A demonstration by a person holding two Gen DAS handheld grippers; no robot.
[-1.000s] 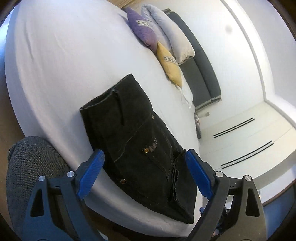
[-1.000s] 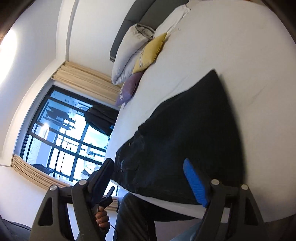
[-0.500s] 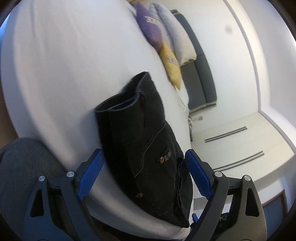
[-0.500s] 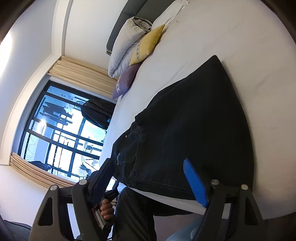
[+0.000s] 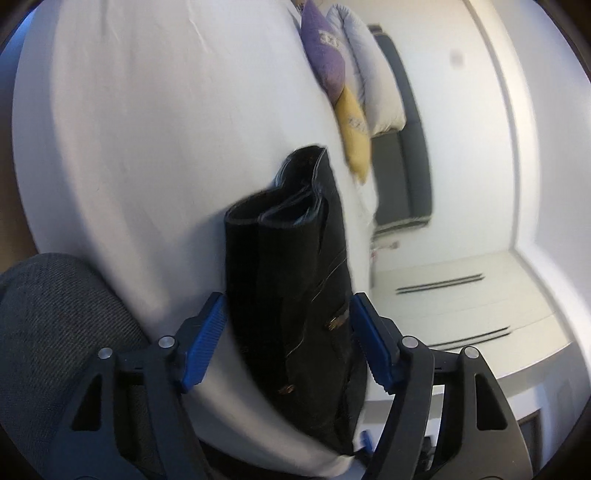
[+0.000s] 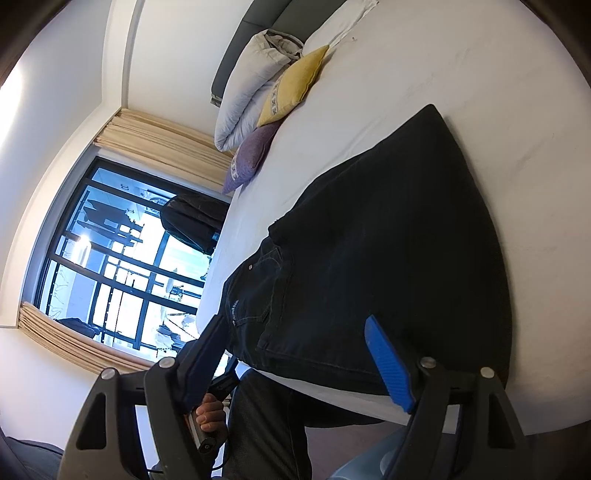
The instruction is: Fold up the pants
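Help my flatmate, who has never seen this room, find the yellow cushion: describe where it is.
Start at the white bed and look to the head end, where the cushions lean by the dark headboard. The yellow cushion sits between the big pale pillow and the purple cushion, the only yellow one.

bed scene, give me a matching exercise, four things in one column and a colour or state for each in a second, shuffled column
Things:
1. pants
2. cushion nearest the window
3. cushion leaning on the white pillows
4. right gripper

Colour or state:
A. yellow
B. open, holding nothing
C. black, folded on the white bed
D. purple

Pairs: 1-C, 2-D, 3-A, 4-B
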